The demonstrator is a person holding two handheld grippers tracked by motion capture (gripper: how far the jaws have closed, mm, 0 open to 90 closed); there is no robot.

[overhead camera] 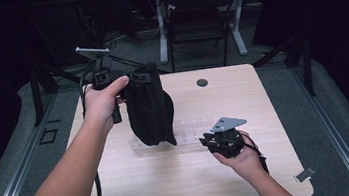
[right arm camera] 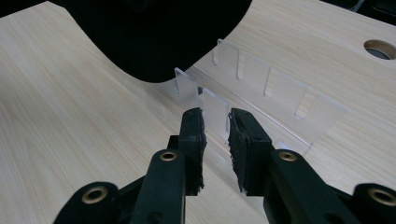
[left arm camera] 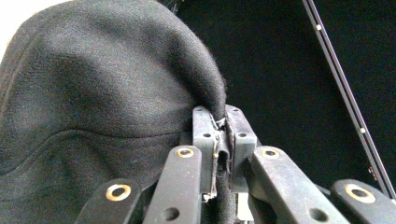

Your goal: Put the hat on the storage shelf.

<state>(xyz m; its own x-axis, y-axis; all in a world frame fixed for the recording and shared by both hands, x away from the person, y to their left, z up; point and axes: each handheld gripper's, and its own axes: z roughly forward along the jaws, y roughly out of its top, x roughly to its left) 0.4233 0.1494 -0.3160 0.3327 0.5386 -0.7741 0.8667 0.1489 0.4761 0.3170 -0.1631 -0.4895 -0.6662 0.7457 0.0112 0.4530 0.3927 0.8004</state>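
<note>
Holding black cap [overhead camera: 150,110] by pinched fabric edge in left gripper [left arm camera: 221,135], jaws clamped tight on cloth; cap hanging above clear acrylic slotted rack [right arm camera: 261,93] on wooden table [overhead camera: 242,94]. Right gripper [right arm camera: 215,135] pointing at rack, grasping nothing, jaws part-way closed with gap between pads. I'm judging best move: lowering cap slowly, keeping grip firm, steadying brim with right. Cap hiding rack's left end; slot count unclear.

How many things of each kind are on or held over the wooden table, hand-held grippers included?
Black cap: 1
Clear slotted rack: 1
Hand-held grippers: 2, the left gripper and the right gripper
Total: 4
</note>
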